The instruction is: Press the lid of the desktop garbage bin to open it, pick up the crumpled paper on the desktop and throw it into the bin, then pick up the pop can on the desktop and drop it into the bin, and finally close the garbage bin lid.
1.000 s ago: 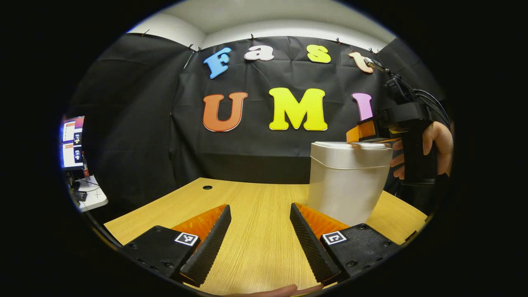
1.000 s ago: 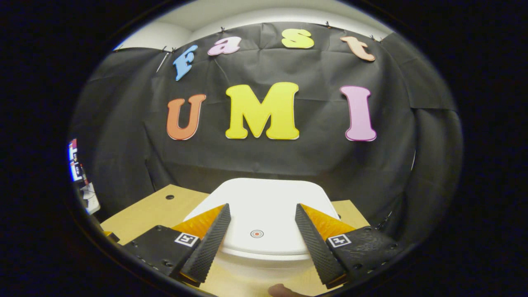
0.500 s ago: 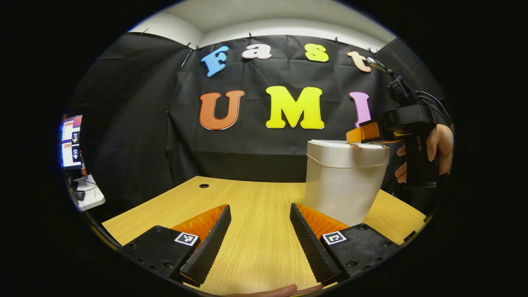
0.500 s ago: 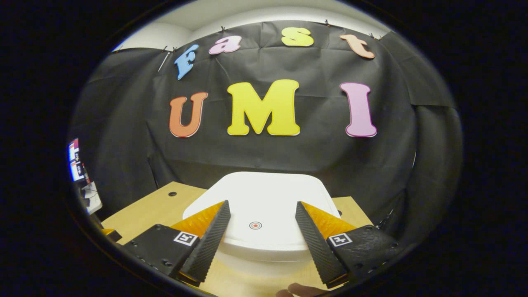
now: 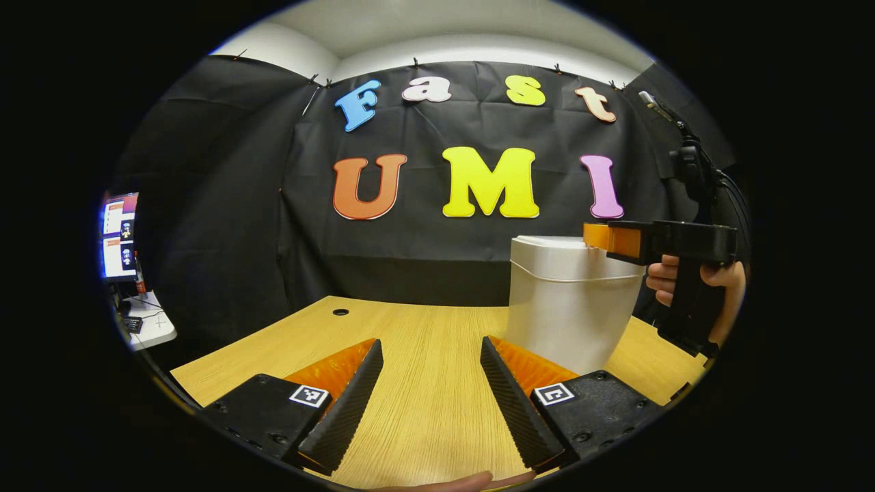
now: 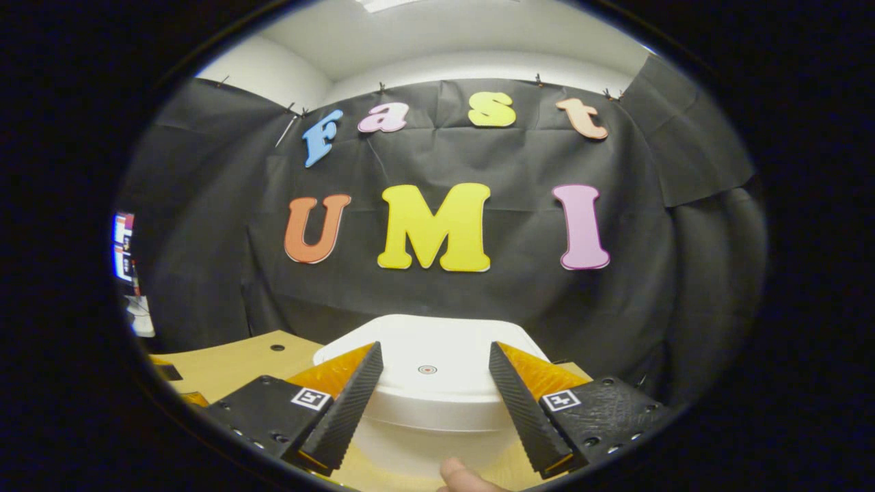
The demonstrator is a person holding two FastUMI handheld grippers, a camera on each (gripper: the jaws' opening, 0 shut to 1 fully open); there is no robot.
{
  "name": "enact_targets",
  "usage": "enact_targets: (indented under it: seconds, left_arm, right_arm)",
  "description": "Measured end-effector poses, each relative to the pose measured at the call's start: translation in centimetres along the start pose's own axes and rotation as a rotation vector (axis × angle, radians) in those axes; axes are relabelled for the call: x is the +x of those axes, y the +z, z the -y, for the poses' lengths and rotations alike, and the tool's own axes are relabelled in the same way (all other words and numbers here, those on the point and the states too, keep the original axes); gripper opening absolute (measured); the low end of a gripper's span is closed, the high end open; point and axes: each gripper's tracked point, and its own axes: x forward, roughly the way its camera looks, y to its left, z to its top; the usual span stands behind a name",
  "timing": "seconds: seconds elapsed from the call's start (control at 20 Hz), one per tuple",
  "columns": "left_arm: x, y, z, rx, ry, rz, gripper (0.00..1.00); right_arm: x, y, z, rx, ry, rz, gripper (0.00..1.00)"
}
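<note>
Left gripper view: the left hand-held gripper hovers low over the wooden worktop, its jaws spread wide and holding nothing. The white garbage bin stands to its right on the worktop with its lid closed. The right hand-held gripper, held in a hand, sits level at the lid's near edge. Right gripper view: the right hand-held gripper is also wide and holding nothing, its 2 fingers framing the lid, which carries a small red dot.
</note>
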Motion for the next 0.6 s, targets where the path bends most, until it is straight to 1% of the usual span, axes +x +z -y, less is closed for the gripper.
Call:
enact_targets:
  seconds: [0.1, 0.25, 0.3, 0.35, 0.45, 0.6]
  left_arm:
    - [-0.3, 0.6, 0.2, 0.007, -0.005, 0.019, 0.93]
    - [-0.7, 1.2, 0.1, 0.022, 0.003, 0.044, 0.93]
    - [-0.9, 1.5, 0.1, 0.021, 0.003, 0.054, 0.93]
    - [-1.0, 1.8, 0.3, 0.019, -0.002, 0.063, 0.93]
    - [-1.4, 2.1, 0.8, 0.016, -0.015, 0.075, 0.93]
    - [-1.8, 2.4, 1.4, 0.017, -0.021, 0.084, 0.93]
  right_arm:
    - [-1.7, 0.0, 0.2, -0.008, 0.000, 0.012, 0.98]
    - [-5.1, 0.0, 0.9, -0.010, -0.016, 0.044, 0.93]
    - [-6.2, -0.2, 1.1, -0.012, -0.016, 0.052, 0.95]
    - [-7.4, -0.6, 1.4, -0.020, -0.024, 0.051, 0.95]
    - [-9.4, -1.4, 2.4, -0.056, -0.052, 0.047, 0.97]
    - [-12.2, -2.9, 4.3, -0.091, -0.107, 0.031, 0.95]
